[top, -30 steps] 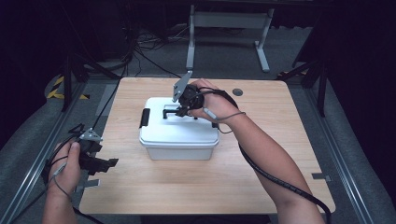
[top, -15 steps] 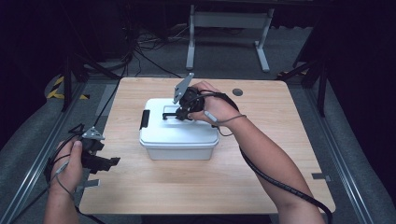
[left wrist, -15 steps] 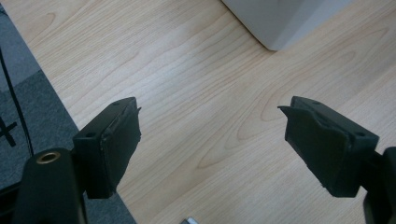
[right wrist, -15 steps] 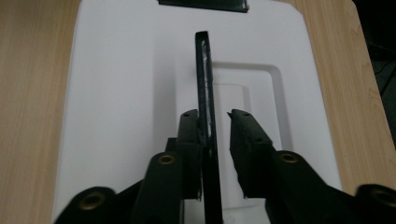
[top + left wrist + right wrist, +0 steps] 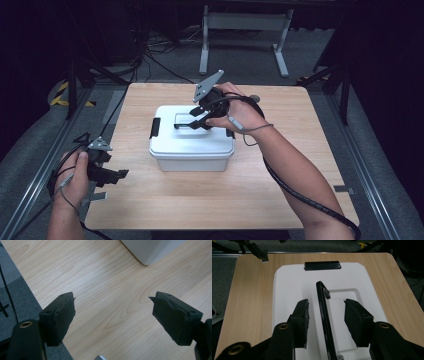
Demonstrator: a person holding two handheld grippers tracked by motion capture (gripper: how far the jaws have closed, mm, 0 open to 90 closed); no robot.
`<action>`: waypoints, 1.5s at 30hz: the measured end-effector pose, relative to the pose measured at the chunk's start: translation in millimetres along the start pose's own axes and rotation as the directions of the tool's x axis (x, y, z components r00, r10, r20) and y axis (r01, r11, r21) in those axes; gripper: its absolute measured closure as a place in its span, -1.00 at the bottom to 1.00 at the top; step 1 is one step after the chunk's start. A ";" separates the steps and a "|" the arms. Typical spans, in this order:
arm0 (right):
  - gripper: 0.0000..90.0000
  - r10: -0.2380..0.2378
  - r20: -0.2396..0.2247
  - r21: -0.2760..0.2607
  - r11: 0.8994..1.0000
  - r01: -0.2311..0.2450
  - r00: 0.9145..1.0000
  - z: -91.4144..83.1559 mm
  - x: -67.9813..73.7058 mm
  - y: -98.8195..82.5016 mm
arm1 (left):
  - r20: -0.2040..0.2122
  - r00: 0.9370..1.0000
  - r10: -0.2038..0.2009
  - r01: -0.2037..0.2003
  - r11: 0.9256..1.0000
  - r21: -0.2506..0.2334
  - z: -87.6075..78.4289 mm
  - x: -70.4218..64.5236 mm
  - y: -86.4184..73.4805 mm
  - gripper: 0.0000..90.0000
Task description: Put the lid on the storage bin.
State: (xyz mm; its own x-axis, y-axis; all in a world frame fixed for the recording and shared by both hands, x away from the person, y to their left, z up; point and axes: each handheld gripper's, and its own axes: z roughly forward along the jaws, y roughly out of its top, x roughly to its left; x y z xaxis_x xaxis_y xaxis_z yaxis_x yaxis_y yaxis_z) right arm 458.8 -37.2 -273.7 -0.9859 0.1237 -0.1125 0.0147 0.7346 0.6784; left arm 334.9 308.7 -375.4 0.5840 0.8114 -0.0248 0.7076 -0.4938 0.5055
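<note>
High view: white lidded box (image 5: pixel 191 141) sits mid-frame on the wooden table (image 5: pixel 280 200), w/ a black latch (image 5: pixel 155 128) on its left end. Right gripper (image 5: pixel 192 121) hovers over the lid's upper part, jaws astride the black handle (image 5: pixel 181 124), which looks raised. Left gripper (image 5: pixel 121 175) is at lower left, by the table's left edge, well apart from the box, held in the left hand (image 5: pixel 74 175).

Left gripper view: jaws wide apart, nothing btw them, bare table (image 5: pixel 110 290) below. A corner of the box (image 5: pixel 150 250) shows at upper right.

Right gripper view: right gripper (image 5: pixel 325 312), jaws apart, one each side of the upright handle (image 5: pixel 323 315); not clamped, gaps both sides. Lid recess (image 5: pixel 347 293) under it, latch (image 5: pixel 322 265) at top centre.
</note>
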 end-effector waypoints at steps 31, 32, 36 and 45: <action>0.11 0.255 0.237 -0.071 0.967 -0.246 0.937 -111.6 -3.8 -105.0 | -0.001 1.000 0.022 -0.022 1.000 -0.010 15.3 -0.6 27.9 -0.62; 0.11 0.261 0.241 -0.072 0.965 -0.251 0.935 -113.7 -4.1 -108.4 | -0.005 1.000 0.013 -0.013 1.000 -0.012 15.1 -0.7 27.3 -0.62; 0.10 0.278 0.252 -0.076 0.961 -0.267 0.927 -118.8 -4.6 -118.6 | -0.008 1.000 0.006 -0.007 1.000 -0.020 13.9 0.6 25.4 -0.62; 0.06 0.336 0.278 -0.088 0.942 -0.325 0.900 -130.4 -5.2 -151.1 | -0.010 1.000 0.002 -0.002 1.000 -0.021 14.2 2.3 21.7 -0.61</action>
State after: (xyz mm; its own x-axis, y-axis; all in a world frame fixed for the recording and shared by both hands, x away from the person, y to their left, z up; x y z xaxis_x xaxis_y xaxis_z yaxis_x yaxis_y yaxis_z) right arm 440.0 -235.9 -280.9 -0.8358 0.5439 -0.0750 0.3197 0.5932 0.7389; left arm 357.2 295.4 -376.7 0.5814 0.8135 -0.0154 0.6980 -0.4890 0.5232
